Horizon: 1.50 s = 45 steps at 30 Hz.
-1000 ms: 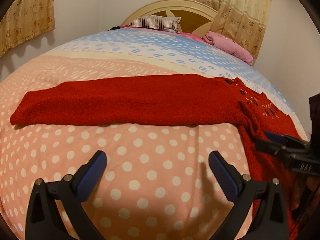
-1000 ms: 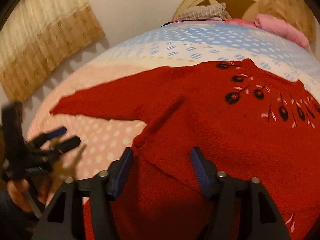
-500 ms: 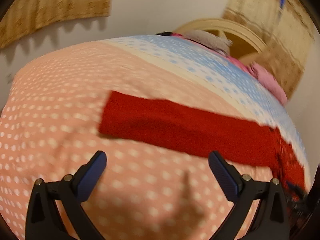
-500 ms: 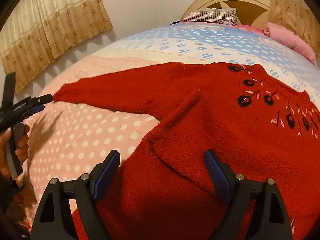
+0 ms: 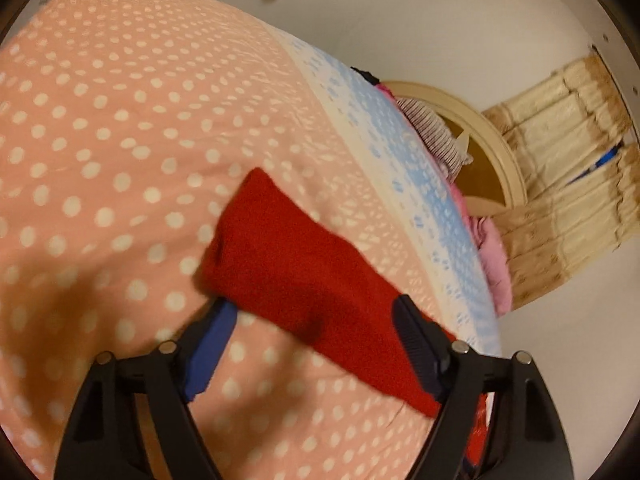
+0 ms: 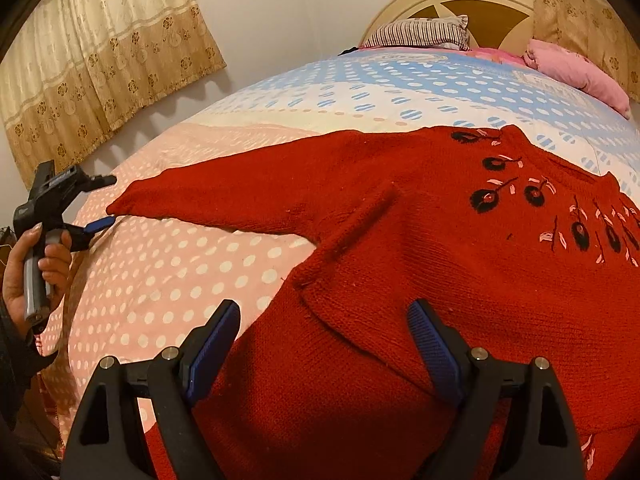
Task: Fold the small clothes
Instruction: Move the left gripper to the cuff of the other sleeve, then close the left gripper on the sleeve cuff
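- Nearest in the right wrist view, the right gripper [image 6: 320, 344] hangs over the hem side of the red sweater [image 6: 440, 280], its blue-padded fingers [image 6: 212, 344] spread wide; the body's edge lies between them, and the pads are not pressing on it.
- The sweater lies flat, front up, on the polka-dot bedspread [image 6: 180, 264], its body filling the view from 6 toward 3 o'clock.
- Its neckline, with dark embroidered flowers [image 6: 486, 200] below it, points toward 1 o'clock, at the headboard [image 6: 452, 0]; the body's long axis runs from hem to collar that way.
- The sleeve [image 6: 248, 196] stretches straight out toward 9 o'clock, with its cuff at the far left.
- At that cuff a person's hand [image 6: 36, 264] holds the left gripper [image 6: 108, 202], one finger above the cuff and one below it.
- In the left wrist view the left gripper [image 5: 316, 316] straddles the sleeve [image 5: 304, 276], which runs from the cuff at about 11 o'clock down toward 5 o'clock; the picture is tilted and blurred.
- Its jaws have just been closing, yet there is a clear gap, and I cannot tell whether either pad touches the knit.
- Farther off lie a striped pillow [image 6: 420, 32] and a pink pillow [image 6: 580, 72] by the headboard, with patterned curtains [image 6: 100, 60] at 10 o'clock.
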### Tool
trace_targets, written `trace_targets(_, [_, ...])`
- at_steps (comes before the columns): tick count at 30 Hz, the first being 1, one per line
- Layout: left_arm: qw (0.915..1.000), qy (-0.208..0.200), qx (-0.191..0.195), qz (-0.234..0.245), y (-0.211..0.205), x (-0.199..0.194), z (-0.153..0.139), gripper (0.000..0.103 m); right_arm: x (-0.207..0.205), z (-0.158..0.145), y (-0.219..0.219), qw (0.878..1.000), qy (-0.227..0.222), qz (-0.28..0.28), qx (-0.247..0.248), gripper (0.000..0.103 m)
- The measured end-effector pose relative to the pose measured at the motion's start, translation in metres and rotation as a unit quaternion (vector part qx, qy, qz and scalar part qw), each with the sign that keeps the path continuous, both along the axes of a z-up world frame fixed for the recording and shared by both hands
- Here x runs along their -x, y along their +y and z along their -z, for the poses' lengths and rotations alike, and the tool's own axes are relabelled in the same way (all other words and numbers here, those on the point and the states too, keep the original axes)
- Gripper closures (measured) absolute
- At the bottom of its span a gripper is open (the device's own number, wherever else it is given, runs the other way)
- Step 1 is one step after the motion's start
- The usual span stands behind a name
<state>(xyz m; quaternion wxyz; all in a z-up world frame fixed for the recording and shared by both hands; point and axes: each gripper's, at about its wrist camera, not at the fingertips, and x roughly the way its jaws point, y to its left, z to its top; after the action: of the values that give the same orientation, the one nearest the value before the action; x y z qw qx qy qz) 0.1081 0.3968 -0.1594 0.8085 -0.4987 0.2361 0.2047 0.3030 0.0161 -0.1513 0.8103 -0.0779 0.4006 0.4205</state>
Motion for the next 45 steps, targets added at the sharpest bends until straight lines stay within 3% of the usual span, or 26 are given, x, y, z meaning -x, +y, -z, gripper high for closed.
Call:
trace_targets(4, [0.9998,-0.005,-0.018,-0.007,0.008,-0.011,0.004,0.04,0.0,0.0,0.0,1.0,-0.003,0.0,0.003,0.017])
trace_targets(5, [0.9997,-0.003,-0.022,-0.008,0.009,-0.013,0.005,0.055,0.0,0.0,-0.001,1.0,-0.004,0.001,0.002,0.017])
trace_targets(6, [0.9998,0.001,-0.017,-0.008,0.011,-0.015,0.007,0.076,0.0,0.0,0.0,1.0,-0.003,0.001,0.001,0.017])
trace_targets(8, [1.0,0.002,0.001,-0.004,0.016,-0.016,0.013,0.097,0.001,0.0,0.0,1.0,-0.003,0.001,0.001,0.017])
trace_targets(17, [0.9983,-0.009,-0.052,0.024,0.007,-0.01,-0.011,0.097,0.0,-0.001,-0.002,1.0,-0.001,0.001,-0.003,0.017])
trace_targets(35, [0.9939,-0.035,-0.089,0.055,-0.002,-0.024,-0.045,0.098,-0.001,0.0,-0.003,1.0,0.001,0.002,-0.007,0.017])
trace_targets(45, [0.9876,-0.065,-0.114,0.087,-0.022,-0.031,-0.095,0.098,-0.005,-0.01,-0.021,0.999,0.027,0.023,-0.041,0.016])
